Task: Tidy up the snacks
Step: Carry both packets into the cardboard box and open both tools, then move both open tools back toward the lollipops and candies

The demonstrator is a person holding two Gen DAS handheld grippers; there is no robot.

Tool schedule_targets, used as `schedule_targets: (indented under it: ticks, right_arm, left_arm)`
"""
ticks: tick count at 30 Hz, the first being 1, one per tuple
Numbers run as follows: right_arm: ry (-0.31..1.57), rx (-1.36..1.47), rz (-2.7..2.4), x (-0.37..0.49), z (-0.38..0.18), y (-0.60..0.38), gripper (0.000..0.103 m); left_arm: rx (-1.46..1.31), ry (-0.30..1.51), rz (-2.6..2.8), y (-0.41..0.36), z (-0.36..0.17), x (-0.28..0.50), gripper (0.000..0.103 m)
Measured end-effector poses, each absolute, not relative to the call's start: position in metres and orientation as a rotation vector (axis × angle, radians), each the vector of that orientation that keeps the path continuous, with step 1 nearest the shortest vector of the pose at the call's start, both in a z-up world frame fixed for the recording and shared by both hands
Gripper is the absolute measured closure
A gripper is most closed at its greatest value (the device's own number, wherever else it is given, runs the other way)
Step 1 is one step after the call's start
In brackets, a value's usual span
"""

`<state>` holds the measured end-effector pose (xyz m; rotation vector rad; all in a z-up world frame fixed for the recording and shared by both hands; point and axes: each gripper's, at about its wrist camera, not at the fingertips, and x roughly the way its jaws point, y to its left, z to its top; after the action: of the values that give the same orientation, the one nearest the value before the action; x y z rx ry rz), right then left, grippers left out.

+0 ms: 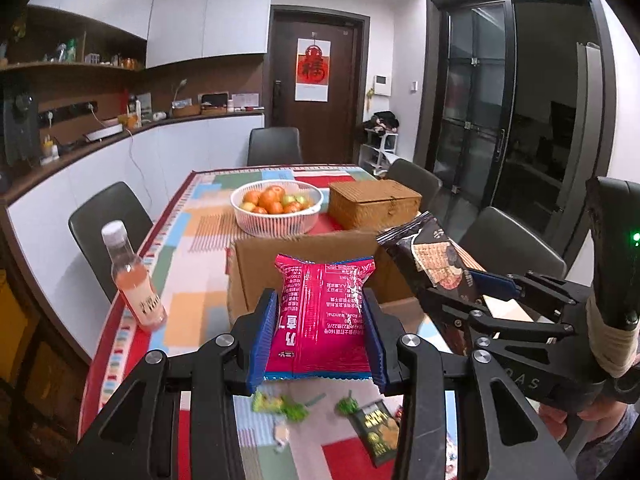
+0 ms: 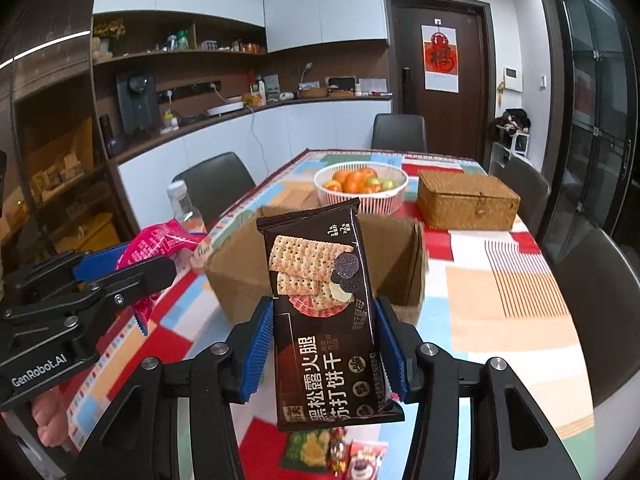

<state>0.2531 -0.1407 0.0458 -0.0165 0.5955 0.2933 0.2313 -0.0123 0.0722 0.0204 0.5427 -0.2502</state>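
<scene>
Aloft, two snack packets, one clamped in each gripper: pink packet point(image 1: 322, 320) left point(image 1: 320, 336), dark packet point(image 2: 324, 320) right point(image 2: 324, 344).

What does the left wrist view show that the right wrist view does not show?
Only left wrist: green wrappers on the table under the left gripper.
Only right wrist: the front of the dark cracker pack, held in the right gripper.
Both: pink packet, cardboard box, fruit basket, wicker box, bottle.
</scene>
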Motion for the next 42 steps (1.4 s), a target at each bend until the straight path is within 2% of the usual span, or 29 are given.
schedule_targets:
  ticks: [12,32,34,36,38,42]
  right_arm:
    - [0.634,-0.021,0.300,0.311,0.052,-0.137,0.053]
    - [0.770,-0.008,0.263,0.382,0.020,-0.135,0.053]
    - [0.771,-0.019,0.250,0.384,0.018,-0.135,0.052]
    - [0.771,-0.039,0.242,0.385,0.017,-0.133,0.049]
    - [0.753,-0.057,0.223,0.382,0.019,-0.133,0.042]
    - [0.714,-0.065,0.224,0.366,0.028,-0.132,0.041]
  left_arm:
    - [0.050,0.564,-0.211,-0.011,0.073,0.291,0.063]
    - [0.088,0.701,-0.163,-0.018,0.034,0.372,0.062]
    - [0.100,0.709,-0.148,-0.018,0.032,0.374,0.058]
    - [0.105,0.700,-0.148,-0.017,0.032,0.372,0.047]
    - [0.110,0.688,-0.133,-0.016,0.033,0.365,0.047]
    - [0.105,0.669,-0.146,-0.011,0.038,0.347,0.047]
